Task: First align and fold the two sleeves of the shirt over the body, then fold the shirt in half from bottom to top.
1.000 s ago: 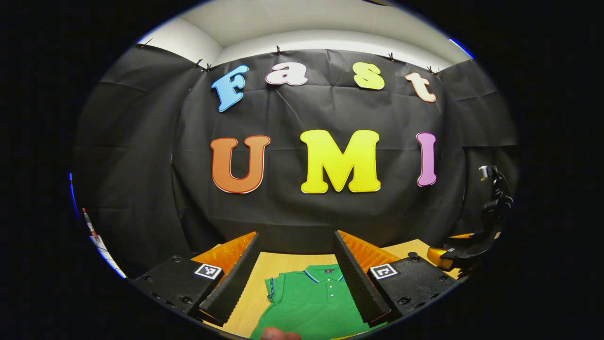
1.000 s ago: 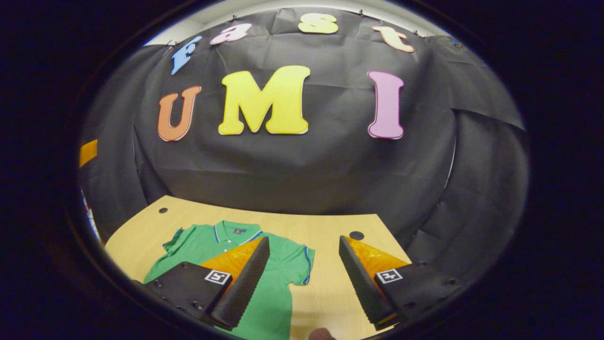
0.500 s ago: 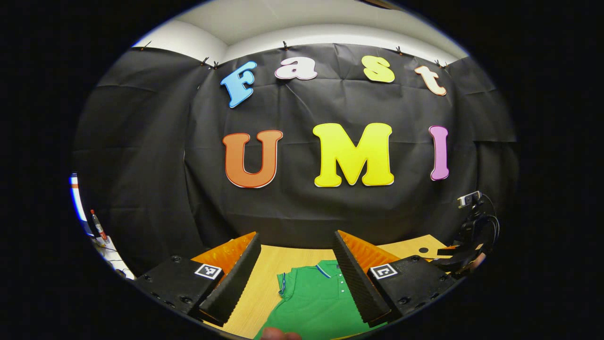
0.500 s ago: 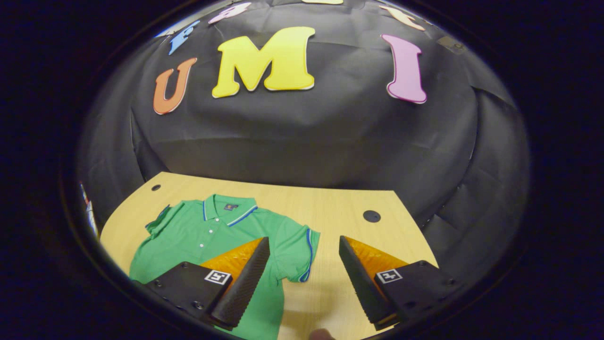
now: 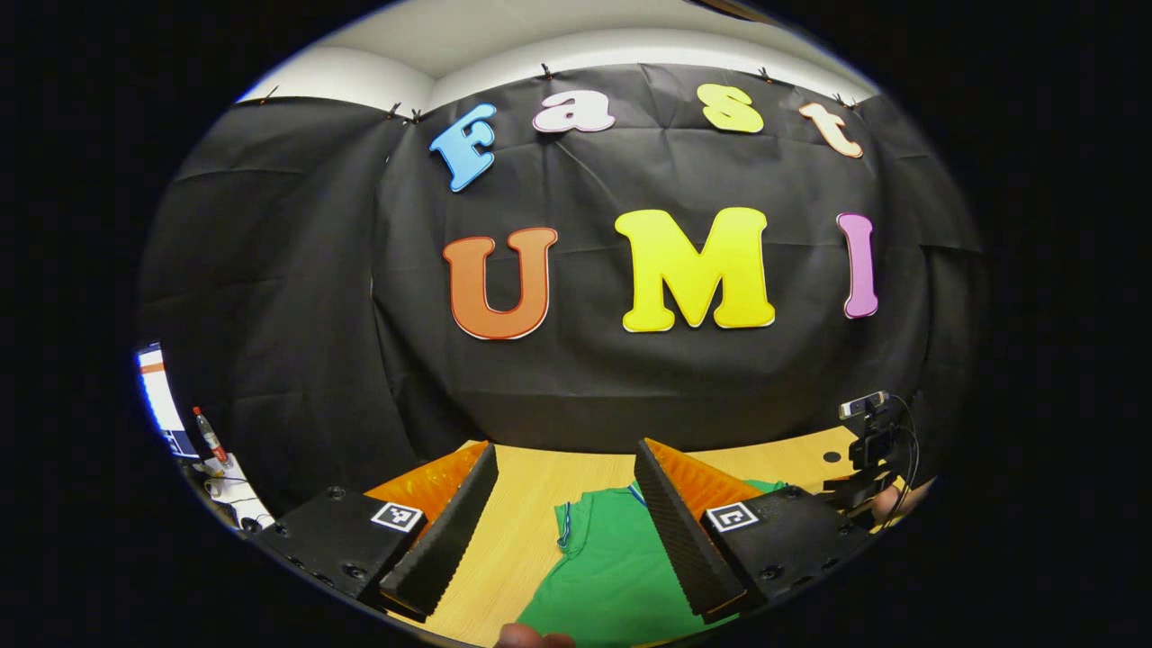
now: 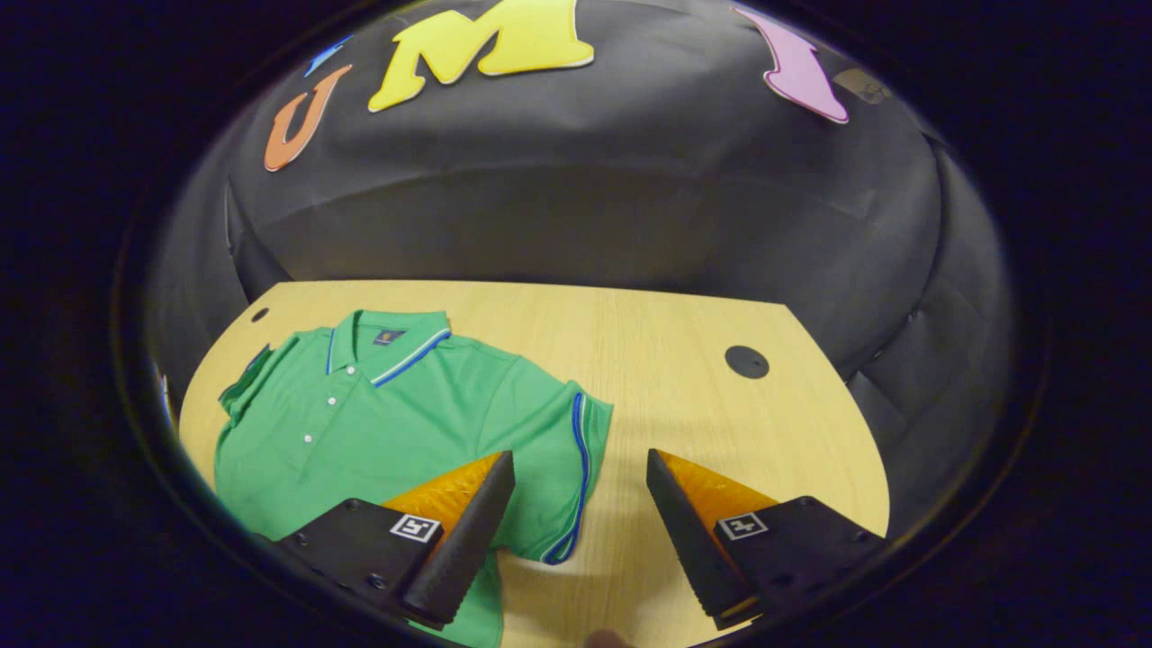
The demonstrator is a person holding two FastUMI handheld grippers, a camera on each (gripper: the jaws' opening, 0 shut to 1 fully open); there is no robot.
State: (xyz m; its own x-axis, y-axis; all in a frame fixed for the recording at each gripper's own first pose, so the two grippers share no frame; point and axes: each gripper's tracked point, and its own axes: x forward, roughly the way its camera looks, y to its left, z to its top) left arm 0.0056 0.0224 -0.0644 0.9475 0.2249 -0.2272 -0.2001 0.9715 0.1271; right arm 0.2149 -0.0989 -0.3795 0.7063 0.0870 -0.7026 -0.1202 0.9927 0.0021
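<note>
A green polo shirt (image 6: 387, 405) with blue-and-white collar trim lies flat, front up, on the light wooden table (image 6: 666, 342). Its blue-trimmed sleeve (image 6: 562, 450) spreads out sideways just ahead of my right gripper (image 6: 579, 454), which hangs open above the sleeve's edge. The opposite sleeve (image 6: 243, 378) lies at the table's left side. In the left gripper view my left gripper (image 5: 565, 447) is open over the table, with the shirt (image 5: 603, 558) and one sleeve (image 5: 567, 526) between and below its fingers. The right gripper (image 5: 864, 468) and the hand holding it appear far right.
Two round black grommets (image 6: 746, 361) (image 6: 259, 315) sit in the tabletop. The black cloth wall closes off the table's far edge. A bottle (image 5: 211, 436) and clutter stand on a side surface at the left of the left gripper view.
The right gripper has tipped down and come closer to the shirt's sleeve. The left gripper has swung left, so the shirt now sits further right between its fingers. Both stay open.
</note>
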